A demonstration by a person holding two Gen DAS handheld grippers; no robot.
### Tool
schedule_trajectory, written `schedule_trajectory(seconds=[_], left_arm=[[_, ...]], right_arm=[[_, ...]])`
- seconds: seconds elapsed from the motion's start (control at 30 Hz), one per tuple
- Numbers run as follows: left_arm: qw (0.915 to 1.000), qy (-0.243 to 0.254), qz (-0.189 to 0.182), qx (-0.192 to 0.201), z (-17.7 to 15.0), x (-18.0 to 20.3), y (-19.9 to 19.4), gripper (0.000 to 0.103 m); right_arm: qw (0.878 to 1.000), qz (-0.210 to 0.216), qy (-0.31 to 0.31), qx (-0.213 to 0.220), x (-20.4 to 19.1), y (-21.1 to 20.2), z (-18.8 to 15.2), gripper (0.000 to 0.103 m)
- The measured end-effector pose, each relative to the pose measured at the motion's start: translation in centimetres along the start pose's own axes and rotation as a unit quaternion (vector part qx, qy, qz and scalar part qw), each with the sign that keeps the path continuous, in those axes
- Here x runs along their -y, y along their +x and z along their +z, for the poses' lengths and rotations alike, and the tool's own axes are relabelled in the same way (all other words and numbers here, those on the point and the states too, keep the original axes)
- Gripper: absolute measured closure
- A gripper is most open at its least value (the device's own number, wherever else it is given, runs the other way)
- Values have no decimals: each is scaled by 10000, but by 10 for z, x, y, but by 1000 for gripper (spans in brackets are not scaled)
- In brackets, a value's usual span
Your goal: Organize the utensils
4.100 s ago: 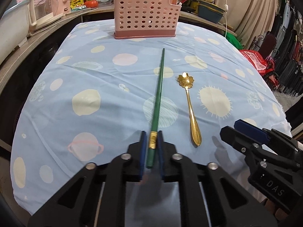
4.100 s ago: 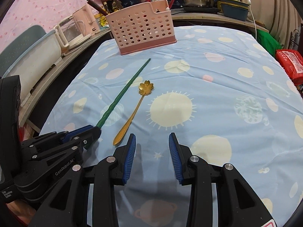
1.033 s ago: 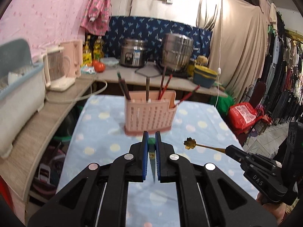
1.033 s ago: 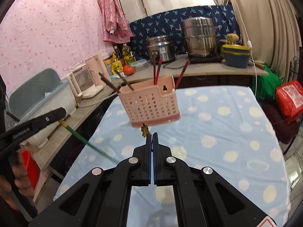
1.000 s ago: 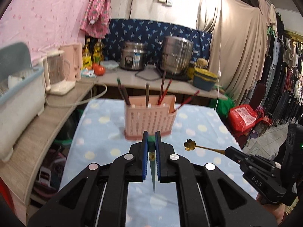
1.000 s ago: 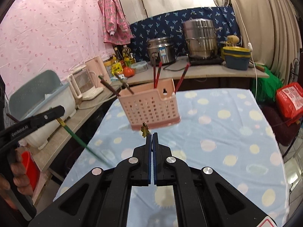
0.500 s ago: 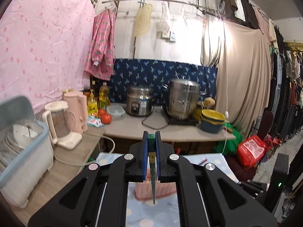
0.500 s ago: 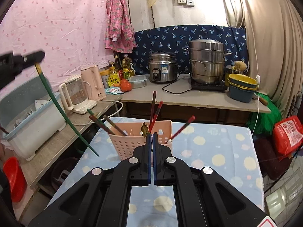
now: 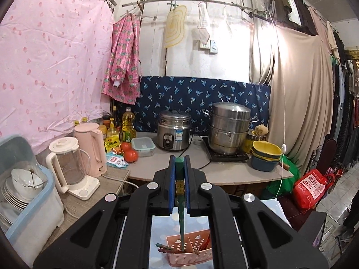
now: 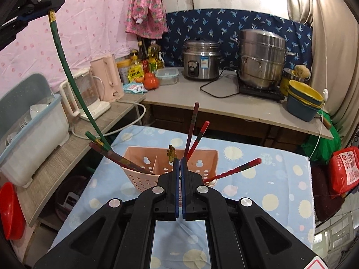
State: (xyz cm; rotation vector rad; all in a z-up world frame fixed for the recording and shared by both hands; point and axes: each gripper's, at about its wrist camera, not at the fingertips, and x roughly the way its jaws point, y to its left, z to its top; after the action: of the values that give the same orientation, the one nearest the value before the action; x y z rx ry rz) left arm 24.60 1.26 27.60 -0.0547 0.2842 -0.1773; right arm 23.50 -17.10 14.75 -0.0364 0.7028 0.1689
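My left gripper is shut on the top end of a green chopstick that hangs down with its tip in the left part of the pink holder basket. In the right wrist view the left gripper is at the upper left and the green chopstick slants down to the pink basket. My right gripper is shut on the gold flower spoon, held just in front of and above the basket. Several red and green chopsticks stand in the basket.
The basket stands on a blue spotted tablecloth. Behind it a counter holds a rice cooker, a steel steamer pot, bowls, bottles and a kettle. A dish tub sits at the left.
Both grippers picked up their utensils from the table and raised them. The left gripper went higher and turned the green chopstick upright, and its tip has come down to the basket.
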Motion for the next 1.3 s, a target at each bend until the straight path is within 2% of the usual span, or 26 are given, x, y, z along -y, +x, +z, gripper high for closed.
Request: schedule_trajectory(seconds=[0.23, 0.4, 0.7, 1.07, 1.13, 1.2, 1.23, 1.27, 1.3], left_arm=[[9987, -93, 43, -496, -38, -7, 43, 96], [9975, -122, 82, -694, -51, -10, 61, 96], [9994, -118, -9, -332, -22, -13, 45, 96], [9968, -145, -13, -789, -54, -11, 77, 96], [9964, -175, -24, -834, -58, -12, 78, 95], [9963, -183, 20, -841, -62, -13, 77, 83], [9964, -202, 51, -825, -63, -13, 75, 72], [9965, -205, 85, -800, -64, -13, 74, 67], [9967, -191, 104, -782, -65, -13, 71, 67]], right_arm=[[9993, -16, 43, -370, 2, 35, -2, 102], [9987, -15, -4, -515, -2, 51, -4, 102], [9987, 34, -44, -503, -6, 54, 1, 102], [9982, -18, -127, -583, -12, 62, 2, 101], [9988, -11, -83, -483, -11, 60, 3, 96], [9992, 1, -32, -409, -10, 57, 4, 89], [9993, 0, -8, -371, -10, 56, 5, 86], [9995, -7, 2, -329, -10, 53, 5, 85], [9995, -19, -3, -310, -10, 52, 6, 85]])
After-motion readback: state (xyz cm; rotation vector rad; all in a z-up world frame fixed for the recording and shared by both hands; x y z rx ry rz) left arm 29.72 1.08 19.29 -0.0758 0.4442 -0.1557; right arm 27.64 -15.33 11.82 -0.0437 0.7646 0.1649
